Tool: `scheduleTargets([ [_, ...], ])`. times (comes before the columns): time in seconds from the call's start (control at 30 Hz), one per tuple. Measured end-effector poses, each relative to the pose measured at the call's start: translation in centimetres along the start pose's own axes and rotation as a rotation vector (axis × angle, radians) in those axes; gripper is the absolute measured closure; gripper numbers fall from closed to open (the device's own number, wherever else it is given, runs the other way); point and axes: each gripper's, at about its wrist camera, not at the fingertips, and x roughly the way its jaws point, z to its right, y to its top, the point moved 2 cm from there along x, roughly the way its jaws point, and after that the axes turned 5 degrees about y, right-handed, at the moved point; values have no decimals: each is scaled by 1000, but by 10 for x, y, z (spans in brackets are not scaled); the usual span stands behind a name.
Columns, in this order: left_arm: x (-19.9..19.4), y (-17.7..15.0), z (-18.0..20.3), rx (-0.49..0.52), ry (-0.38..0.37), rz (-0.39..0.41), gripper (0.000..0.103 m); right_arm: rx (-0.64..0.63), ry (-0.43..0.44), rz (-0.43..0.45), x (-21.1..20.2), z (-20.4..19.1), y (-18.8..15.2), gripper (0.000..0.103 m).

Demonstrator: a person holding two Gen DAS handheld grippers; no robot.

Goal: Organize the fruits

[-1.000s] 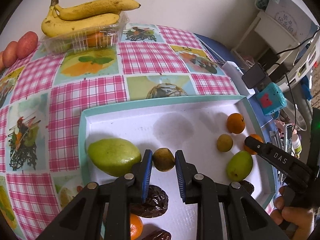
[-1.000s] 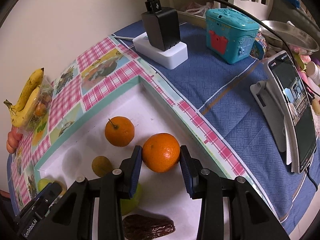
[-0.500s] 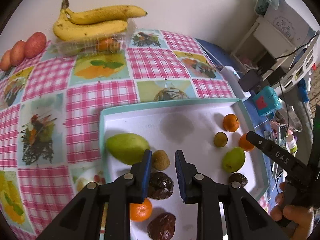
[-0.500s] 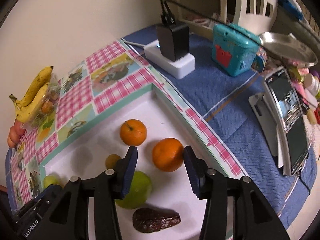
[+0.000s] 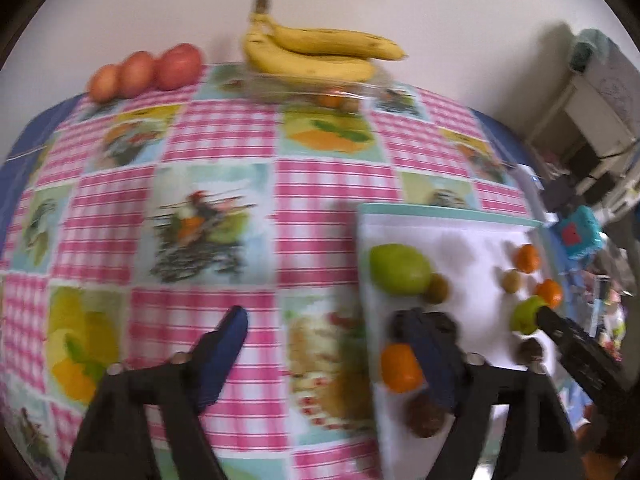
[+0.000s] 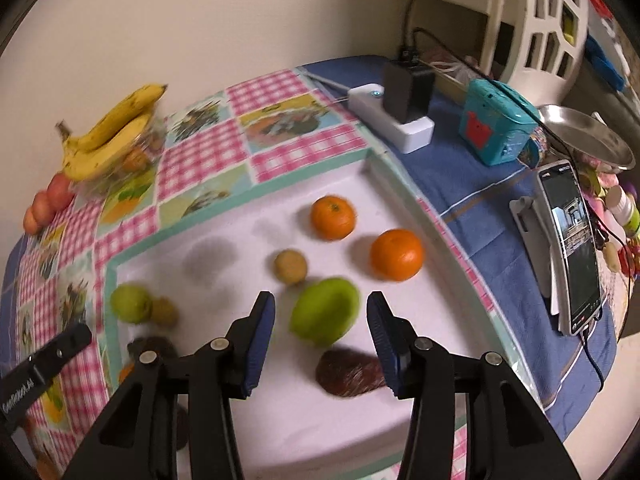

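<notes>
Fruits (image 6: pixel 325 313) loose in white tray (image 6: pixel 404 184), bananas (image 5: pixel 316 54) atop clear punnet (image 5: pixel 280 87)

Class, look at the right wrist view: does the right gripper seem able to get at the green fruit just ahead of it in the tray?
Probably yes. The right gripper is open and empty, the green fruit lies ahead between its fingers, and nothing lies between them.

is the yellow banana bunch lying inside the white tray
No, the yellow banana bunch rests on a clear plastic box by the wall, apart from the white tray.
</notes>
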Motion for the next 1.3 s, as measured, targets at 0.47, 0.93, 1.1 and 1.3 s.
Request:
scheduleTargets([
  [0.47, -4, -28, -54, 51, 281, 143, 0, -156, 38, 26, -10, -52, -38, 11],
  [0.93, -30, -53, -56, 141, 538, 199, 0, -188, 70, 49, -16, -69, -63, 9],
  [1.1, -40, -64, -63, 138, 521, 166, 0, -188, 78, 44, -24, -70, -72, 9],
  [1.3, -59, -78, -75, 80, 496, 149, 0, -205, 78, 39, -34, -72, -84, 9],
])
